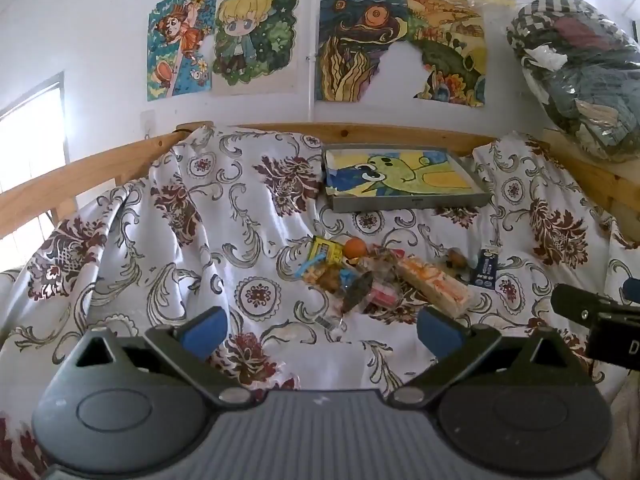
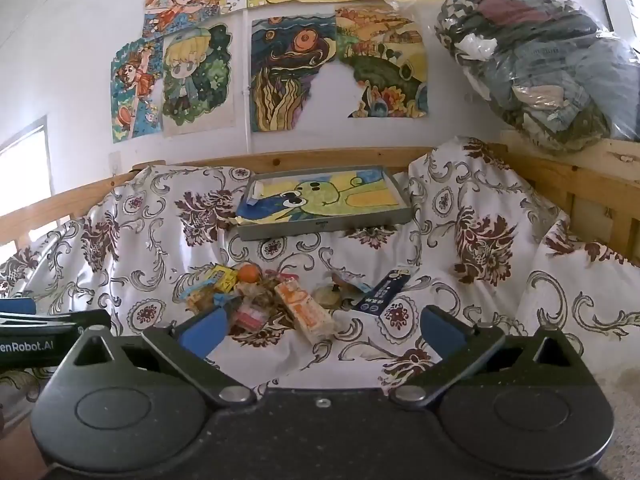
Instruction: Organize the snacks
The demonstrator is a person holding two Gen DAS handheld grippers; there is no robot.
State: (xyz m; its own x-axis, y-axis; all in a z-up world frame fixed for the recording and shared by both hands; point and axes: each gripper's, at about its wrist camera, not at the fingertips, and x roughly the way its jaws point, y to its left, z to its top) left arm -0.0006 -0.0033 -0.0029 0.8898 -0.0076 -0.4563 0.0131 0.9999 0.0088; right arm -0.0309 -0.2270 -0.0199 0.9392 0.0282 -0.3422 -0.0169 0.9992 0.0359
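a bed point(image 1: 140, 168) with a pale wooden frame fills both views, draped in a white sheet point(image 1: 224, 240) printed with grey scrolls and dark red flowers. on its right rail sits a big clear bag of folded clothes point(image 1: 580, 72), and bright drawings point(image 1: 256, 36) cover the wall behind. near the back of the sheet lies a grey tray point(image 2: 324, 226) lined with a green and yellow picture, tilted toward the front. in front of it, apart from it, the snacks point(image 1: 360, 276) lie heaped on the sheet: a long orange and white packet point(image 2: 308, 310), a dark blue packet point(image 2: 386, 290) off to the right, and a small orange ball point(image 2: 249, 273) at the back. the left claw point(image 1: 322, 330) and the right claw point(image 2: 322, 330) both hang released in front of the heap, blue pads spread wide, grasping nothing.
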